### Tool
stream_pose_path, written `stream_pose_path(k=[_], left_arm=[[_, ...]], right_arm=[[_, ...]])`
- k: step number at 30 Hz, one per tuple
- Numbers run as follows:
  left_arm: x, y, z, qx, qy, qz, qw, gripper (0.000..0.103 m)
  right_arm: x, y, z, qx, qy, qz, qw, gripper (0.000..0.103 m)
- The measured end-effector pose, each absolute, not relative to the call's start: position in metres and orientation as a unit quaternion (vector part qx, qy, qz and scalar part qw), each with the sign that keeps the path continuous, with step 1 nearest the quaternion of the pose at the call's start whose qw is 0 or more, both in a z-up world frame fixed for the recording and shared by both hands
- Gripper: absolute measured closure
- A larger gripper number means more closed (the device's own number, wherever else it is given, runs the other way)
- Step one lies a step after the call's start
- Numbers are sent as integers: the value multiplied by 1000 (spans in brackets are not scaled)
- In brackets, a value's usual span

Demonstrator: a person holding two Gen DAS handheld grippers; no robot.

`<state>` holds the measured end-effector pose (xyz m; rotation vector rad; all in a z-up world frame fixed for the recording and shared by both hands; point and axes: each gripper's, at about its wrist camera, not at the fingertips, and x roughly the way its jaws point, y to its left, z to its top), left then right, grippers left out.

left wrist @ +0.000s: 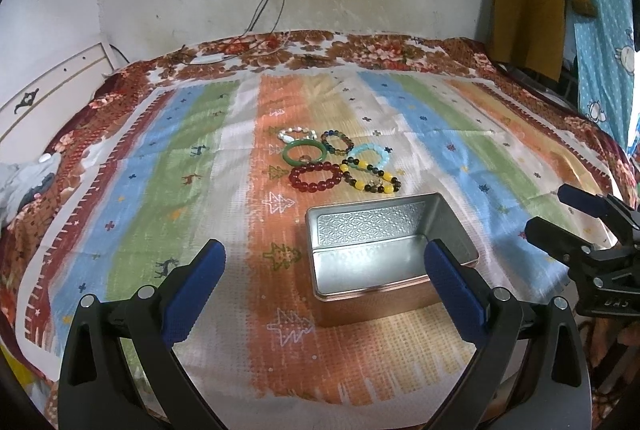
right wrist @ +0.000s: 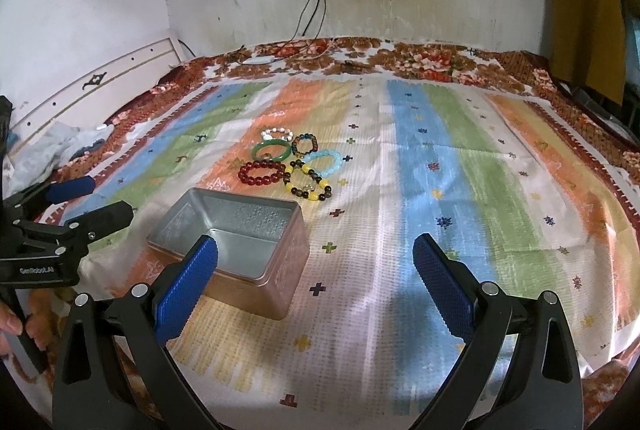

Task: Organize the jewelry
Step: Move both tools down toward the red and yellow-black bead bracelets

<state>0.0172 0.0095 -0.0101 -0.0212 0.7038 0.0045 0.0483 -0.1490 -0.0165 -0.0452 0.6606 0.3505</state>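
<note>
The left gripper (left wrist: 325, 270) is hovering with its jaws spread wide, holding nothing; its blue pads (left wrist: 192, 290) are straddling the near left part of the tin box (left wrist: 360, 230), above it and not touching. The right gripper (right wrist: 316, 270) is likewise gaping wide and empty, hanging over the striped cloth (right wrist: 440, 190) just to the right of the tin box, its left pad (right wrist: 184, 290) overlapping the box's near corner in that view. From the right wrist camera, the left gripper is showing side-on to the left of the box, and a hand (right wrist: 12, 322) is gripping its handle at the frame's edge.

The tin box is lying open, its inside bare metal, on the orange stripe of the cloth. Just beyond the box, the bracelets are clustering together: a red bead bracelet (left wrist: 314, 177) nearest the box, a yellow and dark bead bracelet (left wrist: 370, 176) beside it, a green bangle (left wrist: 303, 152) behind the red one, a pale blue bracelet (left wrist: 370, 154), a dark multicoloured bracelet (left wrist: 337, 142) and a white bead bracelet (left wrist: 296, 133) farthest from the box. Several are touching or overlapping.
</note>
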Motion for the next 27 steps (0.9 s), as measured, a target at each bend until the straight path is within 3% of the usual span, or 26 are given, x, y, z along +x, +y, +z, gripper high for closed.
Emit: stream_pose_path(k=[27], left_arm=[[84, 26, -14, -15, 387, 16, 922, 6]], right_arm=[[106, -139, -16, -15, 358, 179, 916, 4]])
